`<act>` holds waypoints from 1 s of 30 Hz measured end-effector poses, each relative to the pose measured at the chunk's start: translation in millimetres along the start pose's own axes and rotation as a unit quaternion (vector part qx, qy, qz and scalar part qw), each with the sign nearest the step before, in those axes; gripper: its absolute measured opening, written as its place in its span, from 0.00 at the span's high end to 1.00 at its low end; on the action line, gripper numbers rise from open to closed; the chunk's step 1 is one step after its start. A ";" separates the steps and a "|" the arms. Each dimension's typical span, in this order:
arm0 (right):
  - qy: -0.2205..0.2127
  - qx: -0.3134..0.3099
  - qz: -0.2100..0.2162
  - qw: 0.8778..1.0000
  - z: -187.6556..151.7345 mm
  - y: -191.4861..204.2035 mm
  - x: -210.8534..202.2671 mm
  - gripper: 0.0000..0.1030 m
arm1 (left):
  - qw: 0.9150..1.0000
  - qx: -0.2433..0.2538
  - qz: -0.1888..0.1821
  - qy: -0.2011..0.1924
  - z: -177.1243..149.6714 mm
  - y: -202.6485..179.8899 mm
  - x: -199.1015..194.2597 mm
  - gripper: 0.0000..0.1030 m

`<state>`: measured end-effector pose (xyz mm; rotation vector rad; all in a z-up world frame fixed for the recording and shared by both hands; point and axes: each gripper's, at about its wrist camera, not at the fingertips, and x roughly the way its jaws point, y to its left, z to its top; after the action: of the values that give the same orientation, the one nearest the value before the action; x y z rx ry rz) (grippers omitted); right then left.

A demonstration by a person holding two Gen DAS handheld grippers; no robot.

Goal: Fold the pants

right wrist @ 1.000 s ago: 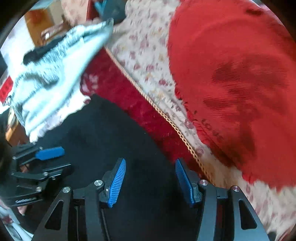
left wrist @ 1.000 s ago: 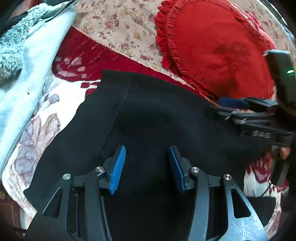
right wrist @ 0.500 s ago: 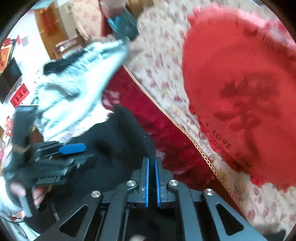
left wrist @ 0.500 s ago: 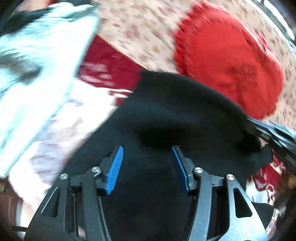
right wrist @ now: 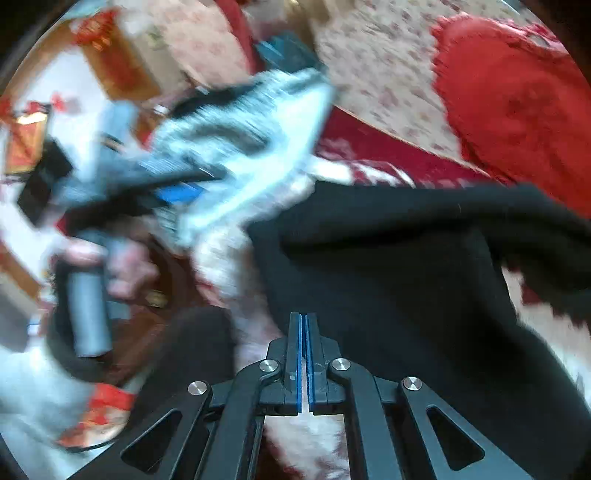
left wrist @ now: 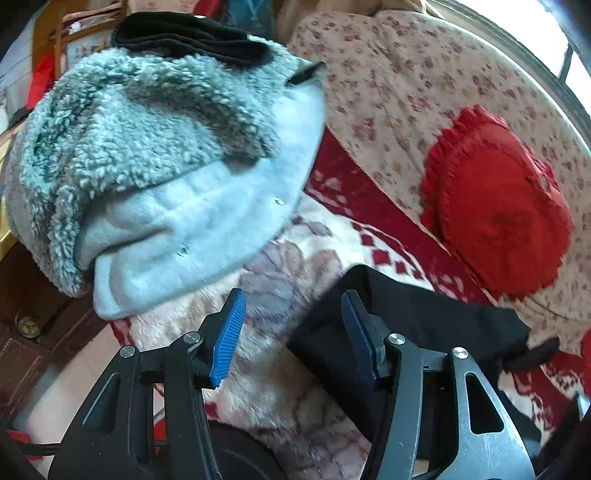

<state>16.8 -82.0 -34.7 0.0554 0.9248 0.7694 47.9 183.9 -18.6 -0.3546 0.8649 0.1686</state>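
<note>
Right up close, the right hand-held gripper [right wrist: 303, 325] has its blue pads pressed flat together, tips over the near edge of the pants [right wrist: 388, 277]. Whether a fold of cloth is caught between them, I can't tell. The black fabric runs off to two o'clock, bunched and rumpled rather than flat, on the fleecy red-and-white blanket [left wrist: 295, 280].

Over to the left hand-held gripper [left wrist: 293, 332]: spread wide, its jaws have just been opening a touch, and there's nothing between them, only blanket beyond. The pants sit just past its right pad, at three o'clock. In the right view it's a blur at ten o'clock, with the person's hand [right wrist: 125, 266] round the handle.

These pants look soft, light and floppy, with no stiffness. They'll sag from any single pinch, so my call is two grips on one hem or the waistband, well apart, to carry a straight edge over.

Further out, the pale blue fleece jacket [left wrist: 184, 166] is at eleven o'clock, with a dark folded item [left wrist: 184, 33] on top. The red heart cushion [left wrist: 495, 218] is at two o'clock on the floral cover [left wrist: 406, 74].

The count: one pair of pants, two grippers, one jacket, one cushion, one blanket.
</note>
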 end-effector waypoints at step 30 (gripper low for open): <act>0.064 -0.153 -0.203 0.965 69.2 -165.6 -30.2 0.58 | 0.946 -0.150 -0.187 0.218 -39.0 -108.1 73.9 0.31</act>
<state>151.8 -203.9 -29.9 -0.4491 0.8916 0.5280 98.3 69.3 -73.0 -0.8563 1.1919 -0.1407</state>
